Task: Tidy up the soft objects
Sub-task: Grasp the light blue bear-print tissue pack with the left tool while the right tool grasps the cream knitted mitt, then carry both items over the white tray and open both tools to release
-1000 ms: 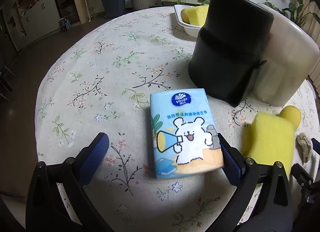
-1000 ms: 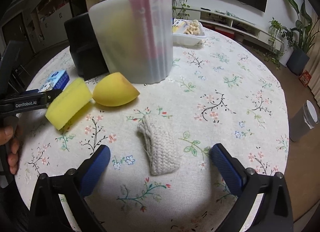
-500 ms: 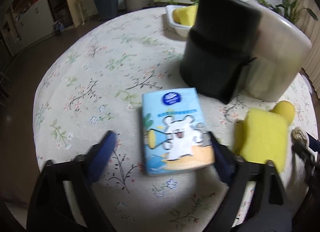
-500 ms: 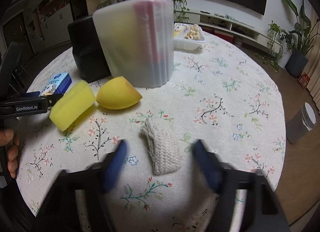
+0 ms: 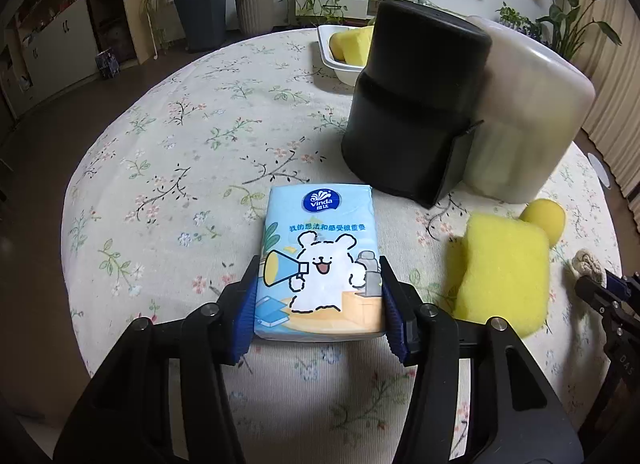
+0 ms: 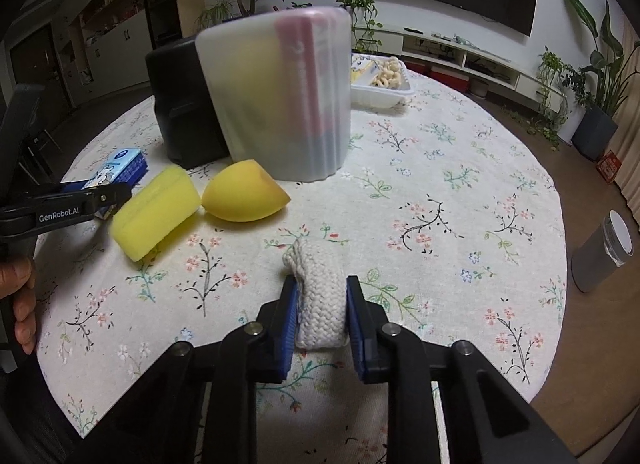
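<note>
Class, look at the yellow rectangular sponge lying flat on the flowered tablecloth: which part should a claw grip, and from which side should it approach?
Grip the yellow rectangular sponge across its two long side faces, coming steeply from above. It lies flat with its broad face up, so those sides are the opposed surfaces. The egg-shaped sponge sits against its far end, so approaching there would likely bump it.

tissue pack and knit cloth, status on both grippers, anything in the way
Left gripper closing, pads at tissue pack sides. Right gripper shut on knit cloth. Both items on the table. Yellow sponge sits close beside the pack.
</note>
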Available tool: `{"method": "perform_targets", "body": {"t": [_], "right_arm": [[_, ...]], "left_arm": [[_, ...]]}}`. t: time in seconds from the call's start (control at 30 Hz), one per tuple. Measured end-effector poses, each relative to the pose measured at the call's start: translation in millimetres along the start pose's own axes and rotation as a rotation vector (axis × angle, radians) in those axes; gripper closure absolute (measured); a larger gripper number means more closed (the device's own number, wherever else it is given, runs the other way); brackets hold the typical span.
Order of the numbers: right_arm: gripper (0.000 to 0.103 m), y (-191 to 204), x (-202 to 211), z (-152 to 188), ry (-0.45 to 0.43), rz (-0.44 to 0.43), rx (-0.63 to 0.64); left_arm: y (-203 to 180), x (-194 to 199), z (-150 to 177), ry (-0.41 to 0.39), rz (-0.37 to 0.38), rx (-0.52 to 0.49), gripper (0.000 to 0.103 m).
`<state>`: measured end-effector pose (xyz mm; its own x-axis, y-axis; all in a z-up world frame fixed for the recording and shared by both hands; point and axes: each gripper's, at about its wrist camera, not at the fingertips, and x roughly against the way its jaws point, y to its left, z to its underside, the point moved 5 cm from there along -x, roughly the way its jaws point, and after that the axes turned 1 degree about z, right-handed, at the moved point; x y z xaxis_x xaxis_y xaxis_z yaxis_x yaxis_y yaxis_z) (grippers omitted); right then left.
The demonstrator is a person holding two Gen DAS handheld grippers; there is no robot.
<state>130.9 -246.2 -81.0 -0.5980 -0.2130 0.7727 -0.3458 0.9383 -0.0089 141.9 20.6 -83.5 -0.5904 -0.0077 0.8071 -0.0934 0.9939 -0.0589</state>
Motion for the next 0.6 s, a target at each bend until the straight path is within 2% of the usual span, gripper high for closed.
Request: {"method": "perform_targets", "body": {"t": [0.33,0.6], "right_arm": [[0.079,2.4,35.2,-10.8,-0.052,-0.022,0.019],[0.079,-32.4,62.0,-40.1,-0.086,-0.064,-0.021]], "left_arm": [[0.1,44.3,3.0,-0.044,0.061,-0.034,0.053],[14.1,55.7,-18.9,-0.069,0.066,-0.083,0.053]]}}
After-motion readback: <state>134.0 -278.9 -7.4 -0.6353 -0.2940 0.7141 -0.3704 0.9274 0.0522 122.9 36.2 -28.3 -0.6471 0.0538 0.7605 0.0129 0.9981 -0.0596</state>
